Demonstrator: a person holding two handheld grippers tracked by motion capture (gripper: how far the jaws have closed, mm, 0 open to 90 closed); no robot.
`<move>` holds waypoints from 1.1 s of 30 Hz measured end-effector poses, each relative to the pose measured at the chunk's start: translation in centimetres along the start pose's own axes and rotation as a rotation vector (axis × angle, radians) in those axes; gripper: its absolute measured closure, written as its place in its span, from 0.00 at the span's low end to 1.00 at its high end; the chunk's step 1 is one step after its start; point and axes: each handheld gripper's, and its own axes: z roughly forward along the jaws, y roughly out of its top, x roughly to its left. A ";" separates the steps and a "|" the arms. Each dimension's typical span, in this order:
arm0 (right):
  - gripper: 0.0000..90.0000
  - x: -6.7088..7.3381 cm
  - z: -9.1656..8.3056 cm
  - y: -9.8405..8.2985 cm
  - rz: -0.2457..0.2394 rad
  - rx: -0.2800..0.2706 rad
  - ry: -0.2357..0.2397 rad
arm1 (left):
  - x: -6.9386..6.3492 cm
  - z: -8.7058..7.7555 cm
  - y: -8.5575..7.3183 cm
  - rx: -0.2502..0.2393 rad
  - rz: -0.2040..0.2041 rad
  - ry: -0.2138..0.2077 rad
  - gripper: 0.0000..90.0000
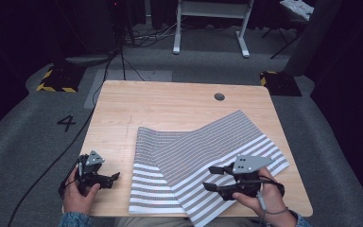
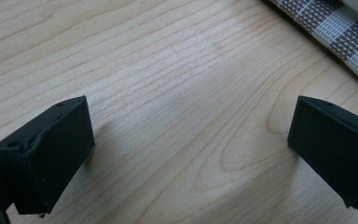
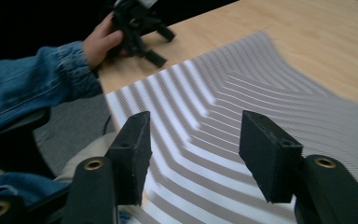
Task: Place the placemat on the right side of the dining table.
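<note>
Striped cloth (image 1: 203, 161) lies under the right gripper (image 1: 213, 178), jaws spread; left gripper (image 1: 115, 178) beside it, jaws spread.

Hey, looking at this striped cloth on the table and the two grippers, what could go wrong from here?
1. The striped cloth hangs over the table's near edge, so a tug toward the person might slide it off.
2. It lies folded over itself; the open right gripper, poised above it, may pinch both layers instead of one.
3. The left gripper, open over bare wood beside the cloth, holds nothing down, so the cloth could drag or bunch when pulled.
</note>
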 end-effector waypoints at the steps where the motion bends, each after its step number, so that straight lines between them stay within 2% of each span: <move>1: 0.47 -0.5 -0.4 -0.1 0.015 -0.006 -0.031 | 0.0 0.0 0.0 0.000 0.000 0.000 0.00; 5: 0.44 -3.3 -2.3 -0.8 0.082 0.014 -0.198 | 0.0 0.0 0.0 0.000 0.000 0.000 0.00; 8: 0.41 -5.8 -3.4 -1.7 0.128 0.054 -0.334 | 0.0 0.0 0.0 0.000 0.000 0.000 0.00; 11: 0.38 -8.3 -4.2 -2.8 0.209 0.072 -0.442 | 0.0 0.0 0.0 0.000 0.000 0.000 0.00; 13: 0.37 -9.7 -4.6 -3.6 0.249 0.096 -0.488 | 0.0 0.0 0.0 0.000 0.000 0.000 0.00; 15: 0.37 -10.9 -4.9 -4.6 0.290 0.122 -0.523 | 0.0 0.0 0.0 -0.002 0.002 0.001 0.00; 20: 0.36 -13.3 -5.5 -7.2 0.350 0.196 -0.596 | 0.1 0.1 0.1 0.001 0.006 -0.006 0.00; 22: 0.34 -14.2 -5.6 -8.1 0.366 0.201 -0.606 | 0.1 0.1 0.1 0.001 0.006 -0.007 0.00; 25: 0.34 -15.5 -5.8 -9.5 0.380 0.225 -0.652 | 0.1 0.1 0.1 0.002 0.007 -0.006 0.00; 29: 0.33 -17.0 -6.5 -11.2 0.433 0.240 -0.717 | 0.1 0.1 0.1 0.002 0.007 -0.007 0.00; 33: 0.30 -17.8 -7.2 -12.6 0.460 0.254 -0.735 | 0.1 0.1 0.1 0.002 0.006 -0.006 0.00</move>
